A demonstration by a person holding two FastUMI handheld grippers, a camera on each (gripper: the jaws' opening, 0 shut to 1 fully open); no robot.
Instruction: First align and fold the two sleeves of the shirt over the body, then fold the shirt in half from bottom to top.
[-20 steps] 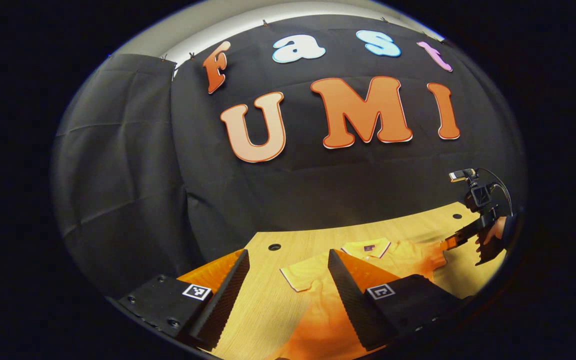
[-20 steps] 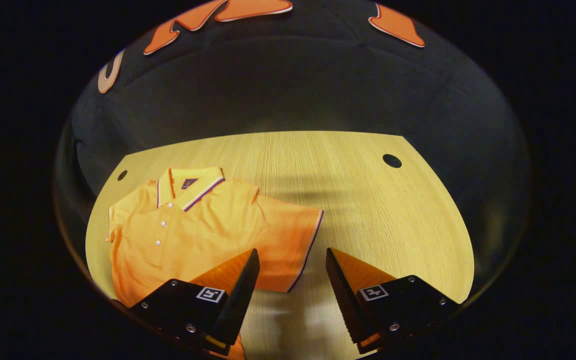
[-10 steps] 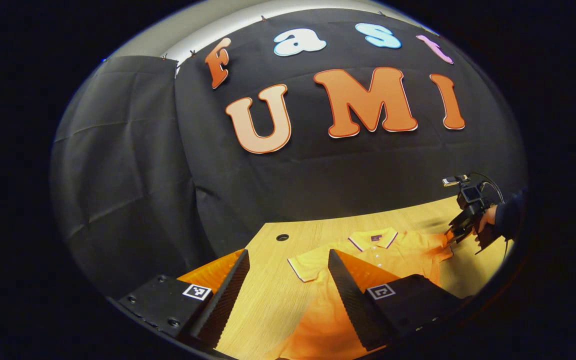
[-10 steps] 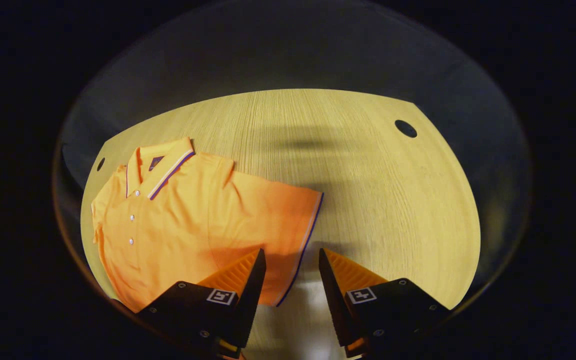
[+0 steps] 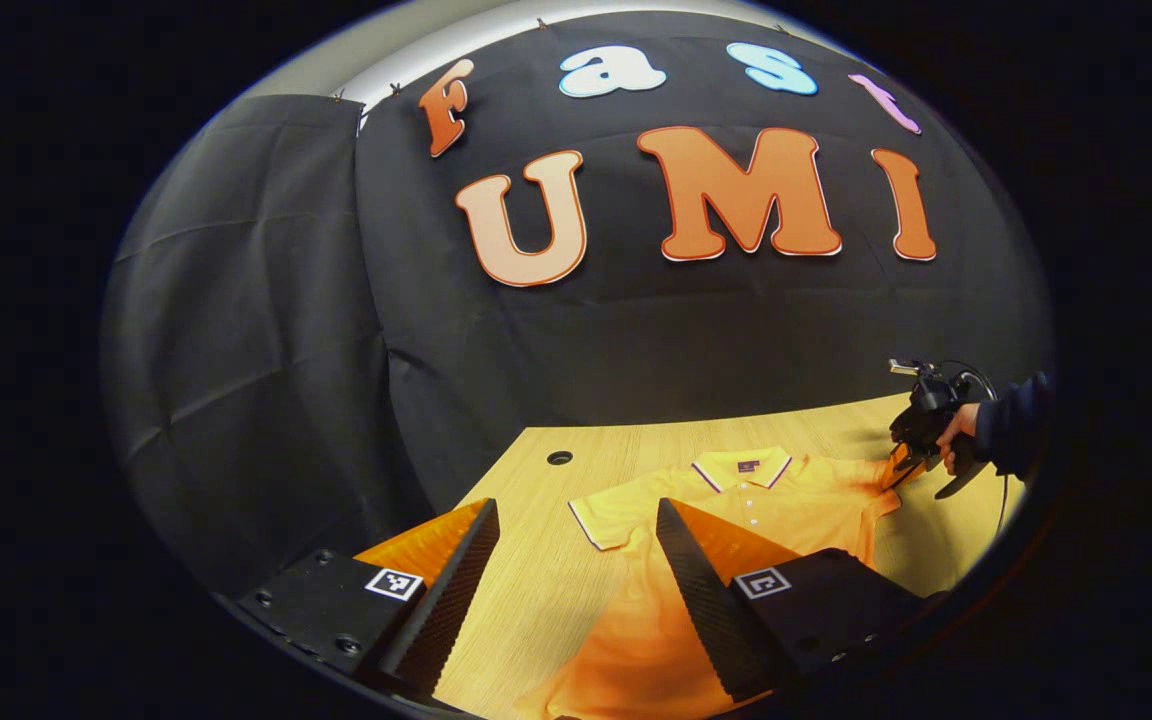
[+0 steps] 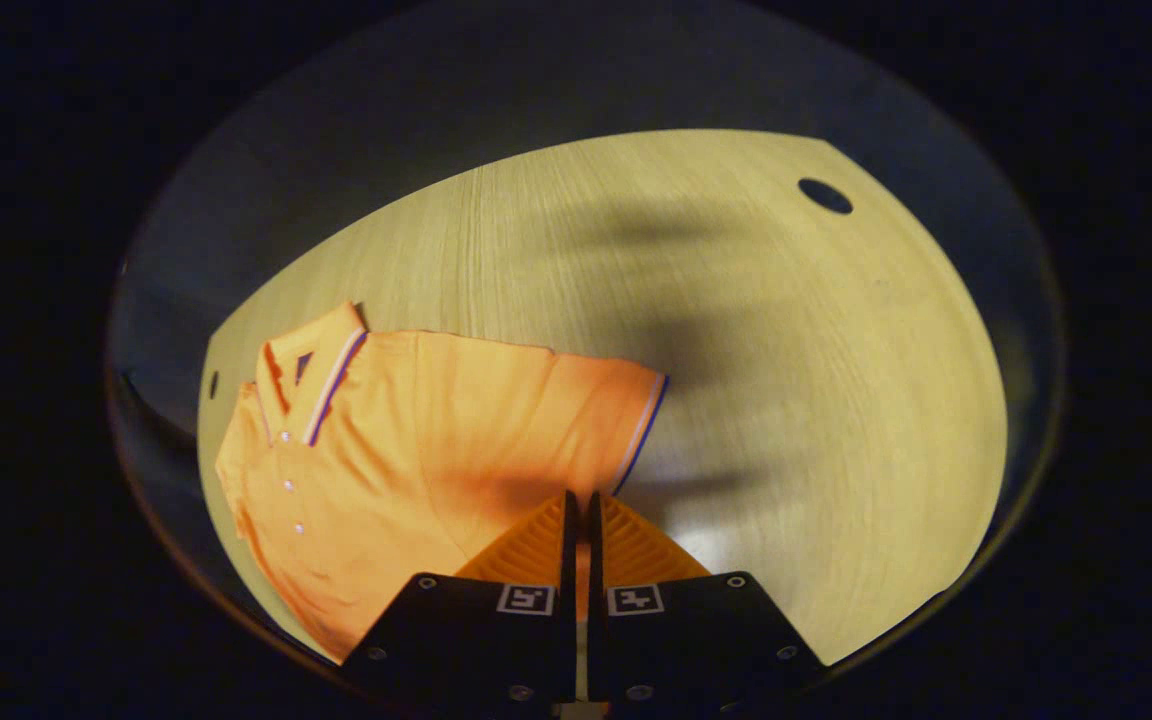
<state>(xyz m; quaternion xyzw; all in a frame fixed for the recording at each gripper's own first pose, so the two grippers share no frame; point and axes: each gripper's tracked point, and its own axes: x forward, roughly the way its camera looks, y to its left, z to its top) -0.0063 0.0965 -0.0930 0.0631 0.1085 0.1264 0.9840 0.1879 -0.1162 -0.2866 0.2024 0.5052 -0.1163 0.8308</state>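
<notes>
Wooden table (image 6: 736, 330), dark cloth behind. Orange shirt (image 6: 406, 440) laid flat, unfolded. Right gripper (image 6: 581, 540) closed on sleeve (image 6: 586, 420) hem; left gripper (image 5: 576, 570) held wide, empty. Risk judged: thin pinch slipping, sleeve dropped mid-fold, body dragged askew.

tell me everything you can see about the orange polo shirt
The orange short-sleeved polo shirt looks like soft knit fabric, with a collar and sleeve cuffs trimmed in white and dark stripes and a placket of small white buttons. It lies face up and flat on the light wooden table, sleeves still spread out. The right tool is shut on the cuff edge of one sleeve; the left tool hovers open above it.
</notes>
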